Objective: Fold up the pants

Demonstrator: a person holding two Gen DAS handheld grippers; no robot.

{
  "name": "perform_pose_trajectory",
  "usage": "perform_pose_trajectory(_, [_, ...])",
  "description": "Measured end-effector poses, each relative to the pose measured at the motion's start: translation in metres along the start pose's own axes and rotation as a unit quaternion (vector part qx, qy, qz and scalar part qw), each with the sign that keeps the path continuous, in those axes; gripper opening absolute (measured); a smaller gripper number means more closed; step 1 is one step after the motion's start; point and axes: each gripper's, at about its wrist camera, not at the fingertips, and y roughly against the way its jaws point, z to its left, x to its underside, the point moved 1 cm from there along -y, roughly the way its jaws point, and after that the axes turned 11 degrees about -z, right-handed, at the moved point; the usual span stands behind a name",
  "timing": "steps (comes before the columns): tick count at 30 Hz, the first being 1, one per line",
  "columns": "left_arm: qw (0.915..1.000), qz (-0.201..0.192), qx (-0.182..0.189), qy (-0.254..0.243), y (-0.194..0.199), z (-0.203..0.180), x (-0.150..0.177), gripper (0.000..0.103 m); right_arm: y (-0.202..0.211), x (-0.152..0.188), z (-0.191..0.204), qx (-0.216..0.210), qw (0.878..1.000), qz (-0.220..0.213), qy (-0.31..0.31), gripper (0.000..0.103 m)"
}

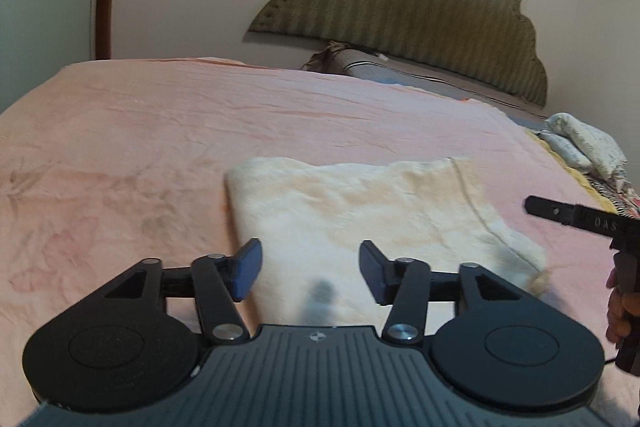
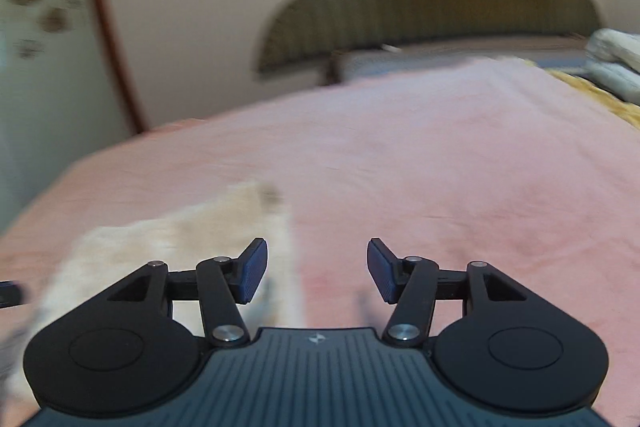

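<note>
The cream fleece pants [image 1: 372, 215] lie in a folded block on the pink blanket [image 1: 160, 131], toward the near edge of the bed and well short of the headboard [image 1: 420, 23]. Both tools are empty. The left gripper [image 1: 310, 273] hangs over the near edge of the bundle with its jaws apart and nothing pinched between them; the right gripper [image 2: 317, 269] also stands apart, over bare blanket just off the bundle's right side.

From where I stand, the trouble is the fleece itself. It looks thick and springy, so I'd guess the top layer could lift or creep back open with nothing holding it down. The right-hand corner nearest the bed's edge already looks a bit ragged. If either tool dips in for another fold, its blue pads [image 1: 248, 275] could easily catch the blanket along with the pants, or grab only the top layer and drag the stack askew. The right wrist view is smeared, so I can't tell how square that side sits.
</note>
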Motion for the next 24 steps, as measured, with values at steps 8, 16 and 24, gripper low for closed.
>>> perform_pose_trajectory(8, [0.9966,0.03,-0.005,-0.077,-0.002,-0.044,0.037,0.076,-0.002,0.042,0.044,-0.028,0.992,0.083,0.096,0.055])
perform_pose_trajectory(16, [0.9981,0.014,-0.041,-0.042,0.017,-0.047,0.046,0.09,0.054,0.031,0.06,-0.042,0.997,0.037,0.06,0.091])
perform_pose_trajectory(24, [0.9973,0.029,-0.054,-0.041,0.034,-0.05,0.062,0.094,0.083,0.05,0.073,-0.051,0.995,0.072,0.046,0.095])
